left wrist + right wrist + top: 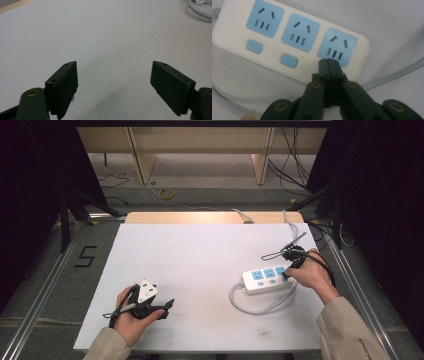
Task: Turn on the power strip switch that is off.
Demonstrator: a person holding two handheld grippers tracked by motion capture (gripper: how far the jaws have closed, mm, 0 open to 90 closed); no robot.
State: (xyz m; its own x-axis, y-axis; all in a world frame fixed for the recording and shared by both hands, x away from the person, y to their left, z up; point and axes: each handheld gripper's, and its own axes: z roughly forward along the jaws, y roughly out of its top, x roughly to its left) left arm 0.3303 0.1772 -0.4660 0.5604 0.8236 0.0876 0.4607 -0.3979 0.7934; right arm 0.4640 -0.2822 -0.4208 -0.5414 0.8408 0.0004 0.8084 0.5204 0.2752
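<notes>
Near the right edge of the white bench [200, 250] lies a white plastic power strip with blue sockets [265, 279]; the right hand-held gripper [286, 276] touches it. Left hand-held gripper [113, 85] stands wide, empty. Right gripper view: jaws closed together over the third switch position; pressing down seems next.

A white table [200, 265] is being seen with a bare wooden strip showing along its far edge. A white power strip [265, 281] with three blue sockets is lying flat on it at the right, and its grey cable [255, 308] is being looped on the tabletop beside it.
</notes>
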